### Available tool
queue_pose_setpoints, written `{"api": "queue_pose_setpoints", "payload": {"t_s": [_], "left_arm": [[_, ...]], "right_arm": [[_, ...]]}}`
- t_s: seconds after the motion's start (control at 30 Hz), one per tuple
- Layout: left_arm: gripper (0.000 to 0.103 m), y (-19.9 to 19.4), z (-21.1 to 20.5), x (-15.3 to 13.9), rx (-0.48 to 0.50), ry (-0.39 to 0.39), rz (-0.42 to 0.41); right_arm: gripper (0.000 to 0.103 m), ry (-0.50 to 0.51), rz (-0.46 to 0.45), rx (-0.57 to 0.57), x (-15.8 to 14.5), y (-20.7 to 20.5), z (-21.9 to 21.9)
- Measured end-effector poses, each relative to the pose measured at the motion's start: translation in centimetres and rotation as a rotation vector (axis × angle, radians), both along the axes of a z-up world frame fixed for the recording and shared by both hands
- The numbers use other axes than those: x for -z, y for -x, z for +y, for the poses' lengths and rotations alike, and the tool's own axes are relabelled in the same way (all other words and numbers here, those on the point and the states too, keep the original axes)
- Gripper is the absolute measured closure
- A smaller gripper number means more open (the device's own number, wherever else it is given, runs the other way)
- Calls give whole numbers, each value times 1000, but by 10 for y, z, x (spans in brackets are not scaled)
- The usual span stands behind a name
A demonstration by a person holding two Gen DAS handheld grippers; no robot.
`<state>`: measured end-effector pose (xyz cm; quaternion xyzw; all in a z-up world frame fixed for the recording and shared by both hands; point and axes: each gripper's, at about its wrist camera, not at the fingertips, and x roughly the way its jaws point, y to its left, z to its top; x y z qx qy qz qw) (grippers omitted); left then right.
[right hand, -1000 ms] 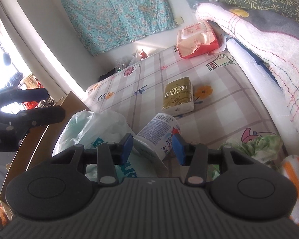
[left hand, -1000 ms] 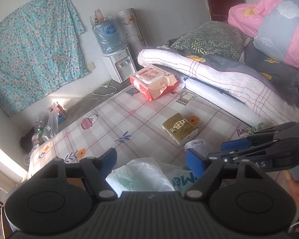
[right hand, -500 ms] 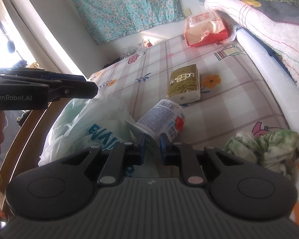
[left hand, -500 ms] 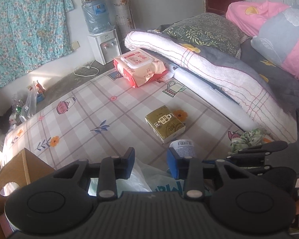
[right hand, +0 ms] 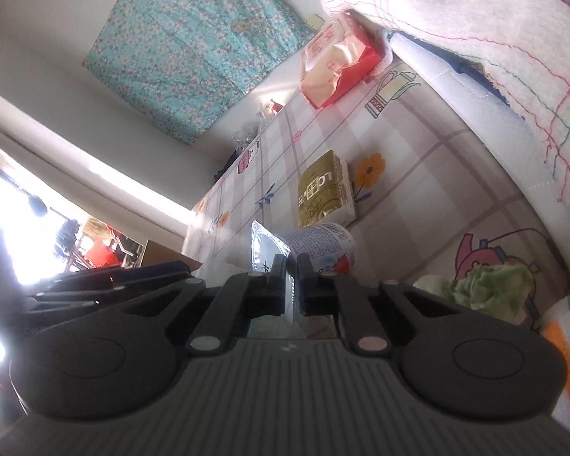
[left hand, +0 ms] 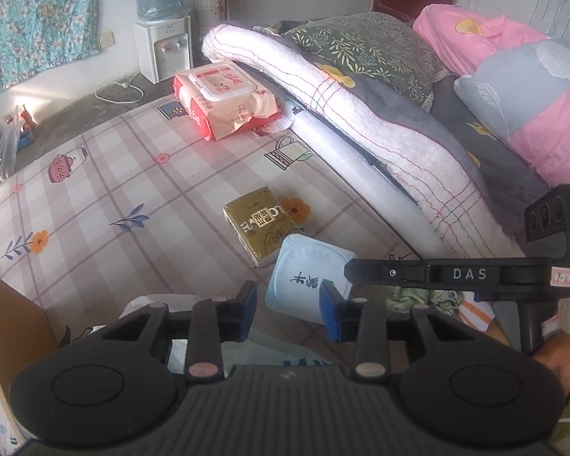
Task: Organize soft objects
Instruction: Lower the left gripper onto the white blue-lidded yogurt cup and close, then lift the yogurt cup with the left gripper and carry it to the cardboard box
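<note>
The right gripper (right hand: 292,285), having just closed, pinches the foil lid flap of the yogurt cup (left hand: 309,279) lifted at six o'clock, the left gripper (left hand: 288,313) half-spread and empty, while tissue pack (left hand: 260,224) and wipes pack (left hand: 224,97) await sorting.

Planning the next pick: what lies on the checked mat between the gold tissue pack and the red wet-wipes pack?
Nothing: bare checked mat separates the gold tissue pack and red wet-wipes pack, seen in both wrist views.
</note>
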<state>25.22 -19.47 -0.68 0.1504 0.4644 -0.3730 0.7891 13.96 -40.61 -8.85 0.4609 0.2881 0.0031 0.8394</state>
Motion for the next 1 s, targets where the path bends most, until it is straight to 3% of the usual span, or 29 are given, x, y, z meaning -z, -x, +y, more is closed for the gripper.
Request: {"api": "queue_pose_setpoints", "payload": {"t_s": [0.1, 0.27, 0.37, 0.57, 0.77, 0.83, 1.0], "left_arm": [[51, -20, -8, 14, -38, 11, 118], [51, -51, -7, 26, -168, 73, 274], [47, -63, -7, 27, -221, 104, 302], [45, -80, -19, 42, -275, 95, 344], [53, -89, -30, 57, -304, 81, 392], [59, -90, -30, 57, -309, 99, 407], [69, -87, -32, 52, -314, 101, 401]], "right_arm": [[98, -80, 22, 45, 9, -2, -11], [95, -175, 28, 90, 20, -6, -25], [94, -197, 20, 118, 19, -6, -30], [76, -267, 56, 168, 32, -17, -42], [76, -319, 59, 156, 41, -31, -39], [76, -320, 60, 152, 42, -36, -37], [84, -312, 61, 160, 42, -42, -35]]}}
